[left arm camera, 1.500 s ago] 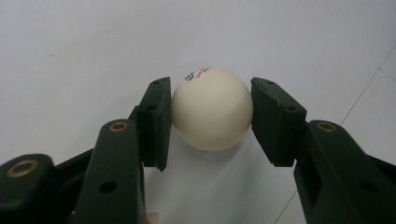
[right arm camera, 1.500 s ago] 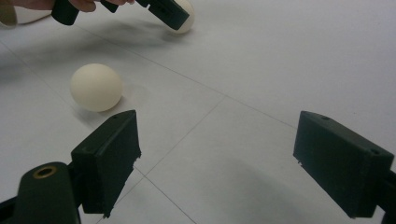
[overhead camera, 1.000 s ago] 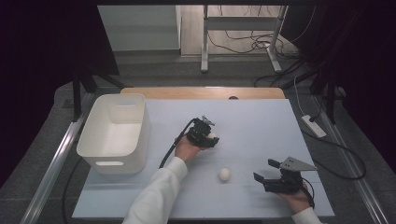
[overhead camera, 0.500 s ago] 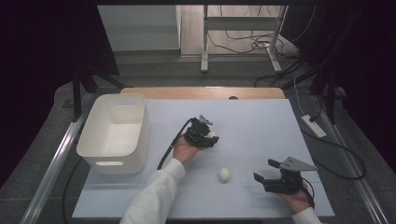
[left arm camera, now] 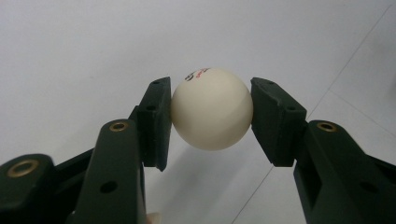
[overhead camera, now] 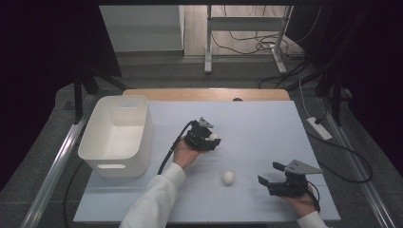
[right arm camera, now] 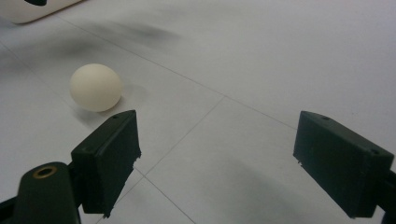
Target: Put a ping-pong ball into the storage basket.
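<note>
Two white balls on your table, one held, one loose. Left of frame in the high view: white bin (overhead camera: pixel 117 135), sitting on the pale blue table top (overhead camera: pixel 256 123), well apart from both balls. Centre of frame: your left gripper (overhead camera: pixel 209 139), hand under it, cable trailing down-left toward your sleeve. Its jaws are pinching the held ball (overhead camera: pixel 213 137); in the left gripper view the held ball (left arm camera: pixel 212 109) sits mid-frame, squeezed between both pads (left arm camera: pixel 156 122), one pad on each side, red and dark print on its top edge, shadow on the table below it. Lower centre of the high view: the loose ball (overhead camera: pixel 228 177) lies on the table, between your two hands, touching neither gripper. Lower right of frame: your right gripper (overhead camera: pixel 269 174), jaws spread wide with nothing between them, pointing left toward the loose ball. In the right gripper view the loose ball (right arm camera: pixel 95 87) is upper left, just beyond the left pad (right arm camera: pixel 108 158), not touching it. Bin edge (right arm camera: pixel 32 10) at the top left corner there.
</note>
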